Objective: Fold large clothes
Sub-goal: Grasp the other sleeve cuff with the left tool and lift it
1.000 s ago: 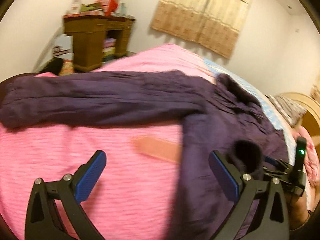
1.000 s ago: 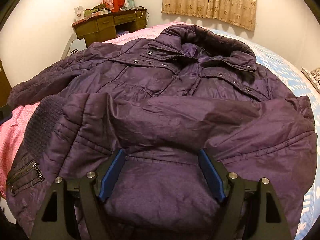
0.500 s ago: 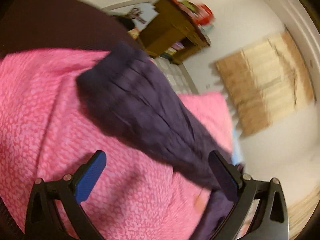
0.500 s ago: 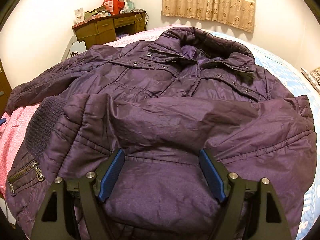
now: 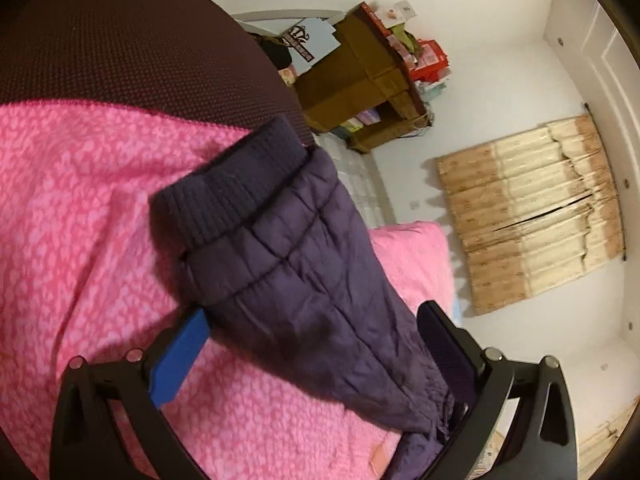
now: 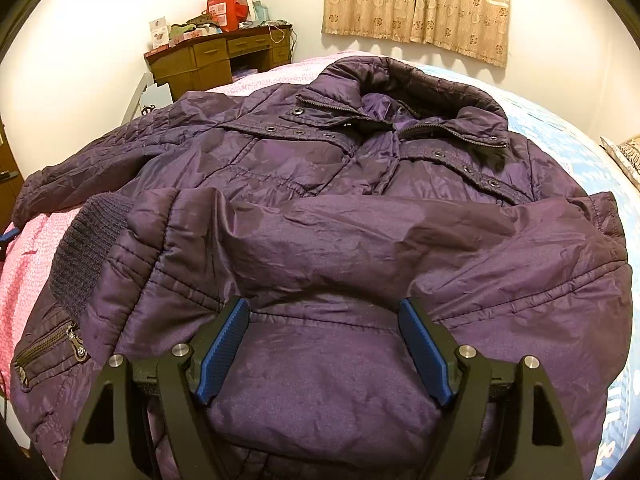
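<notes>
A large dark purple padded jacket (image 6: pixel 320 168) lies front up on the bed, collar toward the far wall. One sleeve (image 6: pixel 360 236) is folded across the body, its knit cuff (image 6: pixel 84 256) at the left. My right gripper (image 6: pixel 324 344) is open and rests over the lower hem, fabric between its fingers. In the left wrist view the other sleeve (image 5: pixel 304 280) lies stretched over the pink blanket (image 5: pixel 80 240), with its ribbed cuff (image 5: pixel 228 188) at the end. My left gripper (image 5: pixel 316 344) is open, its fingers on either side of this sleeve.
A wooden desk (image 6: pixel 224 60) piled with boxes stands by the far wall, left of beige curtains (image 6: pixel 416 4). A dark bed edge (image 5: pixel 120 40) lies beyond the pink blanket. A light blue sheet (image 6: pixel 580 152) covers the bed's right side.
My left gripper has swung left along the sleeve and come down at its cuff end, so the sleeve now lies between its fingers. The right gripper has barely moved.
</notes>
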Available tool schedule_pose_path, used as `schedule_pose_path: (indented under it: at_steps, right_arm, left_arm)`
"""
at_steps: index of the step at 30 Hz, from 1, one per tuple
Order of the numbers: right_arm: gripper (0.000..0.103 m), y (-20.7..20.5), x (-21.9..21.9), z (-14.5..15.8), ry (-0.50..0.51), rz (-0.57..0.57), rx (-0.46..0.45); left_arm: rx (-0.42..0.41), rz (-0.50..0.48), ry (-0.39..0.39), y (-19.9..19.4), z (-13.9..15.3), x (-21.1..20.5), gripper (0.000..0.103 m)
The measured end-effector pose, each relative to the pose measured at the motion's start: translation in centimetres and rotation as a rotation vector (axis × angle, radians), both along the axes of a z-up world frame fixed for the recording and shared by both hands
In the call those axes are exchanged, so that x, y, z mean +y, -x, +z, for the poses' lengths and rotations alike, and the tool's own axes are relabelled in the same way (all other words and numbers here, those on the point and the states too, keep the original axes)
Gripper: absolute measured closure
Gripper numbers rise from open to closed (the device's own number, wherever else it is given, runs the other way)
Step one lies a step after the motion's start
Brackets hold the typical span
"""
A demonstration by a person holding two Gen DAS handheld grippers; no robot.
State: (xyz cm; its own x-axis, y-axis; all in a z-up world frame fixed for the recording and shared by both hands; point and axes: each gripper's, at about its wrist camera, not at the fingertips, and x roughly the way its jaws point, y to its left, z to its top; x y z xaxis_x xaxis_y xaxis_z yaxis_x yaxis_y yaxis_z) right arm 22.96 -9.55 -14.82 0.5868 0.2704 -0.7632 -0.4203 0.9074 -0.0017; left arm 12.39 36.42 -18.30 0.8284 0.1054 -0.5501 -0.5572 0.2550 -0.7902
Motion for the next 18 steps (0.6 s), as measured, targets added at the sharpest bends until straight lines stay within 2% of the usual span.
schedule_pose_path:
  at_steps: [5,7,8,9,10,11,18]
  right_arm:
    - [0.025,-0.1,-0.1,0.1,-0.009,0.0,-0.001]
    - [0.025,0.0,-0.1,0.1,-0.009,0.0,-0.002]
    - [0.025,-0.1,-0.1,0.1,-0.009,0.0,-0.002]
    - [0.025,0.0,-0.1,0.1,-0.01,-0.001,-0.002]
    - [0.025,0.0,-0.1,0.1,-0.011,-0.001,-0.002]
    - [0.025,0.0,-0.1,0.1,-0.01,-0.001,-0.002]
    - [0.025,-0.2,0.0,0.2,-0.013,-0.002,-0.005]
  left_arm:
    - [0.012,0.026,-0.031,-0.3,0.2,0.1,0.0]
    - [0.029,0.039,-0.061,-0.2,0.2,0.1,0.008]
    - [0.045,0.043,-0.078,-0.5,0.2,0.3,0.025]
    - [0.065,0.038,-0.081,-0.9,-0.1,0.6,0.055]
    - [0.066,0.026,-0.064,-1.0,-0.7,1.0,0.071]
    - [0.026,-0.005,-0.033,-1.1,-1.4,1.4,0.09]
    - [-0.036,-0.045,-0.1,-0.4,0.2,1.8,0.098]
